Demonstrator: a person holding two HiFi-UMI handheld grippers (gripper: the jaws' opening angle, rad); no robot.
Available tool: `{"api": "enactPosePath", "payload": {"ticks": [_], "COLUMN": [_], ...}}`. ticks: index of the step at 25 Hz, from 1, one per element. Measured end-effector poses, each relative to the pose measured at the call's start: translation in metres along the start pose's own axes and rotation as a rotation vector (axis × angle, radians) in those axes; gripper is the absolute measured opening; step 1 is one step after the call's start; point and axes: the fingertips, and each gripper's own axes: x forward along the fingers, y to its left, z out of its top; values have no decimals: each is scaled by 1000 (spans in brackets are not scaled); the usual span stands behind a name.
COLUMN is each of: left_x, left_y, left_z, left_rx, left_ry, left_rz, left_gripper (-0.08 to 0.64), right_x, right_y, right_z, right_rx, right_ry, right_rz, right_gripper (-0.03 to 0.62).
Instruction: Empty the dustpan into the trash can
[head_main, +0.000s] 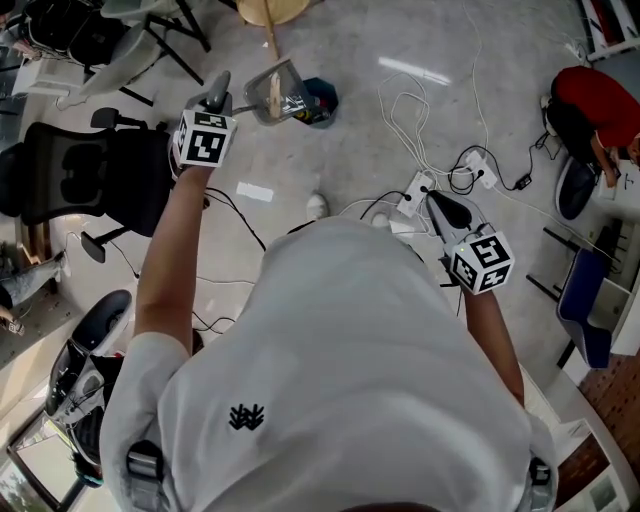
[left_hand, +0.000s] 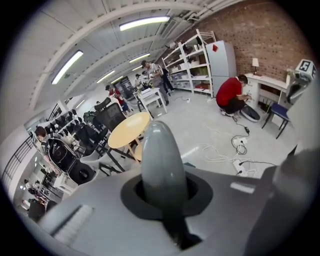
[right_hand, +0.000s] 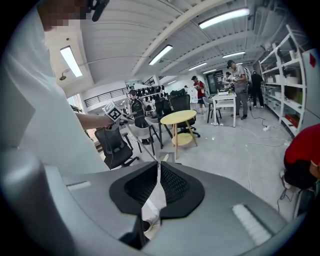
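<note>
My left gripper (head_main: 218, 95) is raised at the upper left, shut on the grey handle of the dustpan (head_main: 273, 92). The pan hangs tilted beside the dark blue trash can (head_main: 322, 103) on the floor. In the left gripper view the handle's rounded grey end (left_hand: 160, 155) sticks up between the jaws of the left gripper (left_hand: 165, 192). My right gripper (head_main: 447, 208) hangs at the right over the cables, its jaws together with nothing in them. In the right gripper view its black pads (right_hand: 172, 182) meet at the tips of the right gripper (right_hand: 159, 167).
A black office chair (head_main: 90, 175) stands at the left. White cables and a power strip (head_main: 415, 192) lie on the floor near my right gripper. A person in red (head_main: 600, 105) crouches at the far right. A round yellow table (right_hand: 178, 118) stands beyond the trash can.
</note>
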Motion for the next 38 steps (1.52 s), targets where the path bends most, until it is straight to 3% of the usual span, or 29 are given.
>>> {"api": "enactPosePath", "payload": {"ticks": [20, 27, 38], "left_x": [35, 39, 45], "left_y": [-55, -91, -131], "left_z": [17, 19, 14], "left_rx": [300, 468, 665], "left_ry": [-5, -14, 4], "left_rz": [-35, -41, -7], "left_gripper": [61, 61, 57], "right_x": [-14, -23, -41], "right_y": [-15, -22, -33], "right_z": [-5, -9, -19], "right_rx": [34, 38, 42], "right_ry": [-1, -7, -14], "right_rz": [-53, -56, -60], "right_gripper": [20, 18, 20]}}
